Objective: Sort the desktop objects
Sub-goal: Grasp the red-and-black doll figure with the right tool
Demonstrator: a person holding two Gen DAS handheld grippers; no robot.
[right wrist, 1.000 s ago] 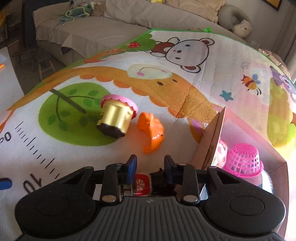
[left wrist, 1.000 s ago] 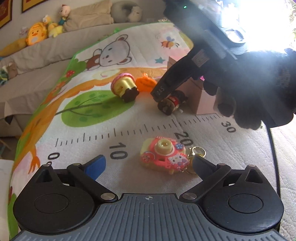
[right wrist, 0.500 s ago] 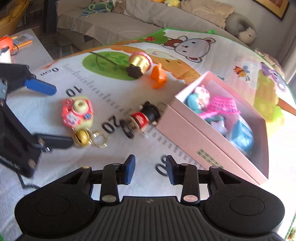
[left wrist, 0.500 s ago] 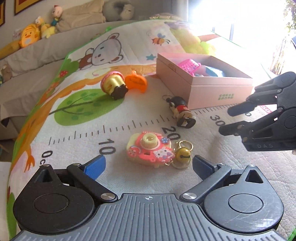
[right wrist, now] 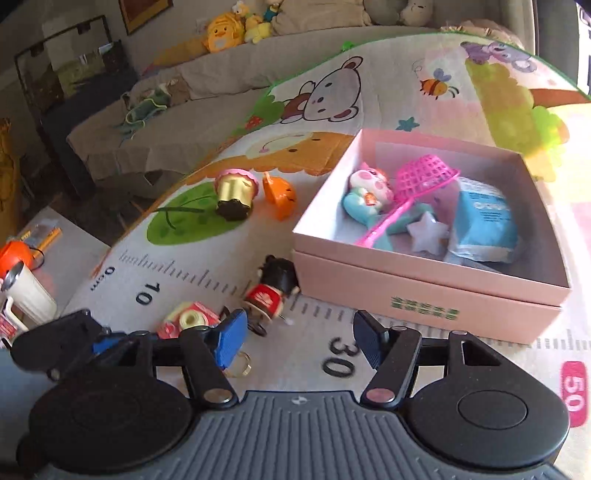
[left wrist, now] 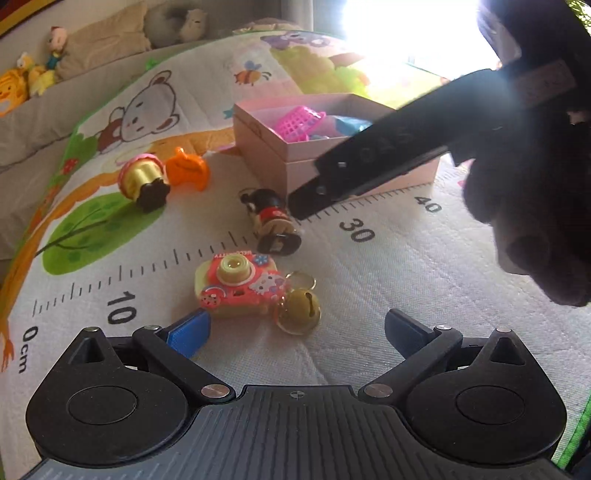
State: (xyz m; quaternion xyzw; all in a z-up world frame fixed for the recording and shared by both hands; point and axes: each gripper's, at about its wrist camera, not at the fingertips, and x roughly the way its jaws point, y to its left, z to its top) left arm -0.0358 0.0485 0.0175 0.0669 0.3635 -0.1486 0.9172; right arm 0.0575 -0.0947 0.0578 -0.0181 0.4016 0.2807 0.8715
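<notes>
A pink toy camera (left wrist: 236,286) with a brass bell keyring (left wrist: 298,312) lies on the play mat just ahead of my left gripper (left wrist: 295,330), which is open and empty. A black-haired doll (left wrist: 271,219) lies beyond it, beside the pink box (left wrist: 332,173). My right gripper (right wrist: 298,338) is open and empty, low over the mat just right of the doll (right wrist: 271,291). In the left wrist view its fingertip (left wrist: 306,205) sits next to the doll. A gold cupcake toy (right wrist: 234,192) and an orange toy (right wrist: 279,192) lie further back.
The pink box (right wrist: 424,291) holds a pink net basket (right wrist: 424,177), a plush pig (right wrist: 369,184), a blue packet (right wrist: 484,218) and a white star (right wrist: 428,232). A white mug (right wrist: 26,291) stands off the mat at left. A sofa with plush toys (right wrist: 225,31) is behind.
My right gripper has opened wider and come down toward the doll from the right. My left gripper has edged closer to the toy camera.
</notes>
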